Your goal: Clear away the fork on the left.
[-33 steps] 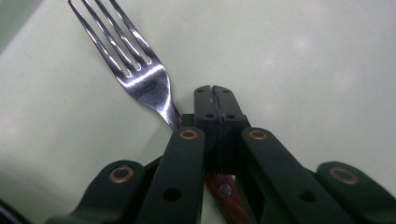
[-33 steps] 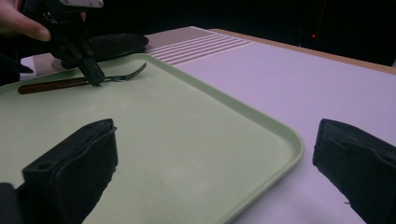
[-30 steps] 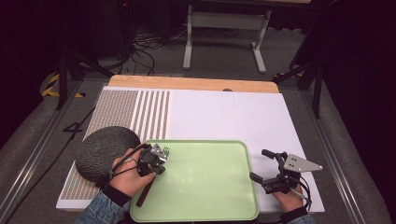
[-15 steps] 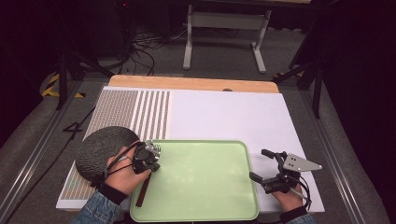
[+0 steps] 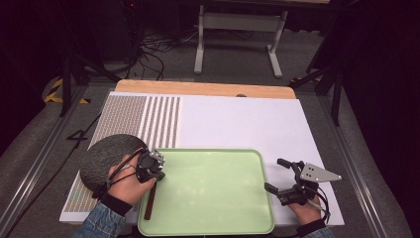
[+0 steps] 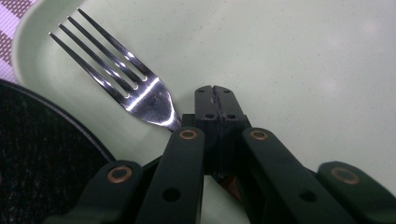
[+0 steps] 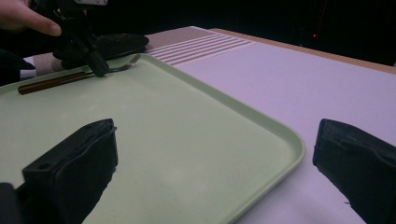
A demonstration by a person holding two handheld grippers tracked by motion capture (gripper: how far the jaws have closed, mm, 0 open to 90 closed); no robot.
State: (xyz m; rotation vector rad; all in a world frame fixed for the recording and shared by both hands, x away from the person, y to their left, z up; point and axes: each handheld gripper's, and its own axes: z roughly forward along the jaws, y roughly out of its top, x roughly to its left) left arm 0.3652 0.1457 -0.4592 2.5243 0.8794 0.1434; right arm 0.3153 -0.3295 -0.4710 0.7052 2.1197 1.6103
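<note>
A fork [image 6: 144, 93] with a brown handle [image 5: 150, 201] lies in the far left of the pale green tray [image 5: 208, 151], tines toward the tray's corner. My left gripper [image 5: 156, 171] points down at the fork's neck. Its jaws [image 6: 215, 93] are shut, with no gap at the tips, and the neck passes underneath them. The right gripper view shows that tip [image 7: 100, 70] down on the fork [image 7: 51, 81]. My right gripper [image 5: 274, 174] stands open at the tray's right edge [image 7: 280, 135], one jaw over the tray and one over the white mat.
A dark round woven mat [image 5: 104, 158] lies just left of the tray, partly under my left hand. The tray sits on a white sheet [image 5: 237, 124] with a striped, checked band [image 5: 143, 119] at its left. A wooden table edge [image 5: 203, 89] runs behind.
My left gripper has shifted a little to the left, toward the tray's left rim, staying at the fork's neck. The handle's near end and the right gripper have kept still.
</note>
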